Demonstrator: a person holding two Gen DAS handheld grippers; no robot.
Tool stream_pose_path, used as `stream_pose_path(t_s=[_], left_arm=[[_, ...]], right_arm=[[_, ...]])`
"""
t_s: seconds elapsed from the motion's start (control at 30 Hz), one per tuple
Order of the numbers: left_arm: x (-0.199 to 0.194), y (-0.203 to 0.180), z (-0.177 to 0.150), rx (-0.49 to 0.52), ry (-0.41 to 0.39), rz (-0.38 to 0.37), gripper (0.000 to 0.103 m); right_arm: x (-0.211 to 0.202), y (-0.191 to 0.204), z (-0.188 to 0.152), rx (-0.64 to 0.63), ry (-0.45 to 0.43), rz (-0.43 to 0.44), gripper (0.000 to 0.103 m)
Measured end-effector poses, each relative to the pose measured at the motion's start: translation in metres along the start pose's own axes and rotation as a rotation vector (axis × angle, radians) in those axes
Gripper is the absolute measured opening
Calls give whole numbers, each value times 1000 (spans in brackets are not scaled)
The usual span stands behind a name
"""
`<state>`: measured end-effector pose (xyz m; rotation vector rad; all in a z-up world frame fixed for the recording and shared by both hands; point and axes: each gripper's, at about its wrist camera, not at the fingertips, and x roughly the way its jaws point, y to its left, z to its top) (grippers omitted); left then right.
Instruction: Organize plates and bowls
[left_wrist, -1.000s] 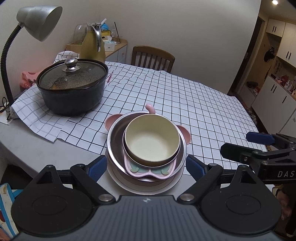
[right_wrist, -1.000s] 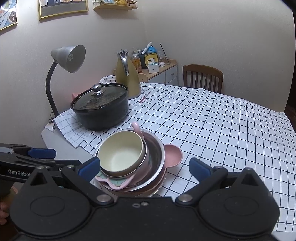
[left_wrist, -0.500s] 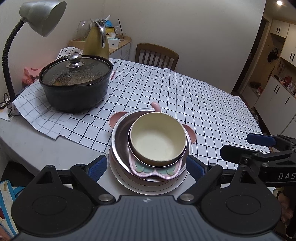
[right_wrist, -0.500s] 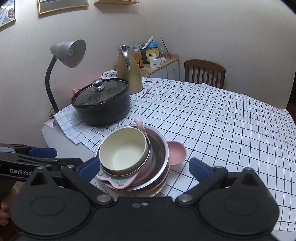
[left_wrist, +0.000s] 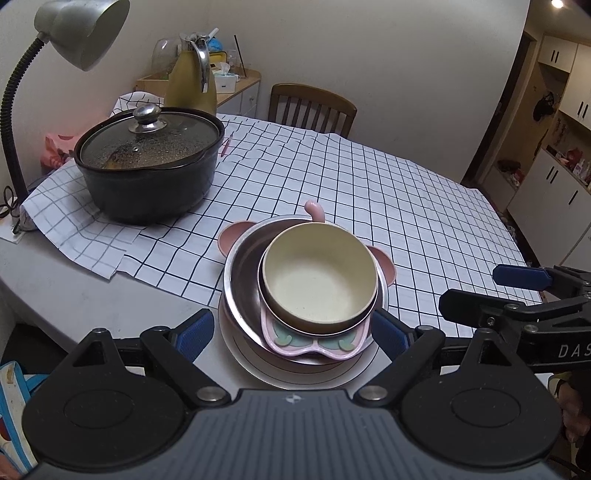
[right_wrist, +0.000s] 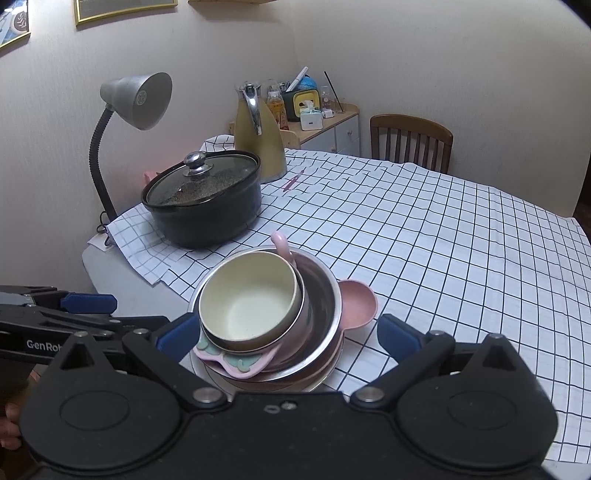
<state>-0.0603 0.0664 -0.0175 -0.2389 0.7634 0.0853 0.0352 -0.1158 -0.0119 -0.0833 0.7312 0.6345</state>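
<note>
We hold both wide-open, empty — left hand-held gripper (left_wrist: 293, 334) and right hand-held gripper (right_wrist: 288, 338) — level, flanking the cream bowl (left_wrist: 319, 273) stack's near edge.

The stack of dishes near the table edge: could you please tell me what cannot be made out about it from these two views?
- Pale flat plate at the bottom: near rim hidden by the left gripper's body, left wrist view.
- Pink eared dish: only its ears show, the steel bowl covers the rest.
- Pink butterfly-shaped dish: the cream round bowl hides its inside.
- Pink curved handle: what it belongs to is hidden.

Dim warm indoor light, sharp focus, fisheye-bent edges
</note>
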Motion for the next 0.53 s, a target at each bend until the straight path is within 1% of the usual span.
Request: stream_pose_path(t_s=[0.4,0.53], left_arm=[[3,0,1,6,5,-11,93],[4,-2,2,9,3,-5,93]], right_arm=[[3,0,-1,6,13,-5,103],[3,-1,-1,6,16,-8,103]])
